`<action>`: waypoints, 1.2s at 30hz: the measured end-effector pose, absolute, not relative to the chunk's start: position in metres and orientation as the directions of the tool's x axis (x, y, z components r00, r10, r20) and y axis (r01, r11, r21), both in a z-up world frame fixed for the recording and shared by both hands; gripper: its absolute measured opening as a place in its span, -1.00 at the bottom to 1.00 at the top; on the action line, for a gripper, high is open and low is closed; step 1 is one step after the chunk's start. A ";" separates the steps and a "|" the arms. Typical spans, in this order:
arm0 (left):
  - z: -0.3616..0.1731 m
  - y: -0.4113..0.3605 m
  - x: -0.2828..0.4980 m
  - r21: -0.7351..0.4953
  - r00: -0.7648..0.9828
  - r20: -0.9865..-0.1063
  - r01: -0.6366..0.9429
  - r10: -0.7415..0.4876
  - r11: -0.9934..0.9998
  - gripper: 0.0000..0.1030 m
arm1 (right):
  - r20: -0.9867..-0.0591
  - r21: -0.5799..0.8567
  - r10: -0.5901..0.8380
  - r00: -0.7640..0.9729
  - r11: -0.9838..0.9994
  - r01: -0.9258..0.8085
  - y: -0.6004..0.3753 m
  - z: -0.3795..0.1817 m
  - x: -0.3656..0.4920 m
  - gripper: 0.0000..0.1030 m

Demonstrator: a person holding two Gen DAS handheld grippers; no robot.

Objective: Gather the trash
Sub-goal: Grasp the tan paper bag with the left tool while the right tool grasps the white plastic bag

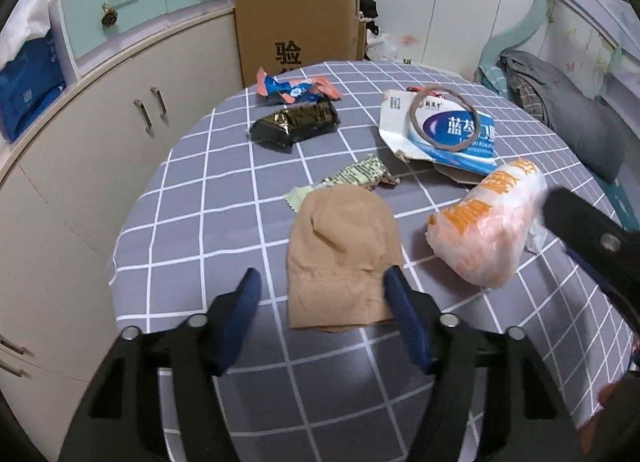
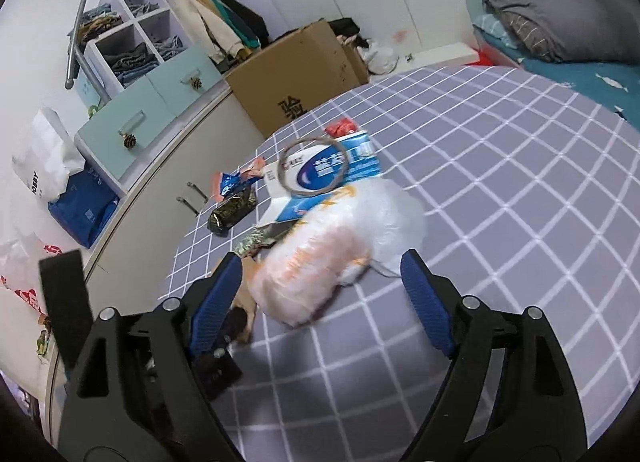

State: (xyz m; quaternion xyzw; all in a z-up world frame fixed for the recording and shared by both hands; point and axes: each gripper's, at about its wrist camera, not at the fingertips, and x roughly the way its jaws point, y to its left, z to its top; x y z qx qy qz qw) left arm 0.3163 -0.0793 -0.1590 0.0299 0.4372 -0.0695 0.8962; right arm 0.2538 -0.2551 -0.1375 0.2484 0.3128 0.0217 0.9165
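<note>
The left gripper [image 1: 322, 282] stands with its jaws apart and nothing pressed between the blue pads; the near end of the tan paper bag [image 1: 342, 254] lies between the fingertips, one pad at the bag's right edge and the other clear of its left edge. The bag lies flat on the grey checked tablecloth [image 1: 200, 222], its long axis running straight away from this gripper, so a closing grip would likely take it across its width. The right gripper [image 2: 320, 266] is likewise wide open and empty, with the white-and-orange plastic bag [image 2: 332, 258] directly ahead, its near bulge between the fingertips; whether either pad touches it cannot be told. That bag's long axis runs diagonally, from near left to far right in the right wrist view. In my judgement each hand is nearer its own item: left to the paper bag, right to the plastic bag. Count of trash on the cloth: one tan paper bag; one plastic bag; one green-and-white wrapper [image 1: 352, 176] just beyond the paper bag; one dark foil packet [image 1: 294, 126]; one blue-and-orange wrapper [image 1: 296, 90] behind it; one flattened blue-and-white carton [image 1: 440, 134] with one thin ring [image 1: 444, 118] lying on it; one small red scrap [image 2: 340, 127] at the carton's far end. No collecting bin is in view.
</note>
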 end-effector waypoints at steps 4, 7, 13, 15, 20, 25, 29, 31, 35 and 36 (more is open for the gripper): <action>-0.156 -0.077 0.315 -0.039 0.598 -0.789 0.179 -0.141 0.983 -0.81 | -0.606 0.440 0.185 0.774 0.888 0.132 -0.242 -0.143 0.278 0.58; -0.153 -0.070 0.313 -0.100 0.589 -0.786 0.178 -0.187 0.979 -0.84 | -0.622 0.402 0.158 0.767 0.905 0.139 -0.239 -0.146 0.282 0.18; -0.136 -0.058 0.296 -0.176 0.624 -0.737 0.196 -0.261 0.965 -0.85 | -0.621 0.396 0.176 0.764 0.912 0.111 -0.243 -0.148 0.267 -0.34; -0.132 -0.054 0.290 -0.194 0.632 -0.724 0.198 -0.277 0.961 -0.85 | -0.611 0.395 0.164 0.774 0.911 0.118 -0.245 -0.146 0.259 -0.36; -0.118 -0.047 0.270 -0.224 0.661 -0.684 0.212 -0.309 0.951 -0.85 | -0.539 0.409 0.156 0.827 0.907 0.095 -0.252 -0.130 0.219 -0.36; -0.102 -0.046 0.243 -0.222 0.699 -0.639 0.232 -0.321 0.947 -0.85 | -0.495 0.408 0.172 0.852 0.911 0.053 -0.243 -0.116 0.188 -0.36; -0.090 -0.046 0.225 -0.215 0.722 -0.607 0.252 -0.331 0.944 -0.85 | -0.469 0.410 0.201 0.860 0.912 0.010 -0.232 -0.109 0.168 -0.36; -0.085 -0.045 0.218 -0.209 0.733 -0.596 0.252 -0.328 0.945 -0.85 | -0.463 0.414 0.224 0.858 0.910 -0.015 -0.225 -0.107 0.160 -0.36; -0.079 -0.040 0.204 -0.205 0.751 -0.577 0.247 -0.321 0.947 -0.85 | -0.448 0.406 0.252 0.858 0.912 -0.056 -0.212 -0.102 0.147 -0.36; -0.078 -0.038 0.200 -0.202 0.756 -0.574 0.242 -0.315 0.949 -0.85 | -0.449 0.397 0.258 0.855 0.915 -0.067 -0.207 -0.101 0.145 -0.36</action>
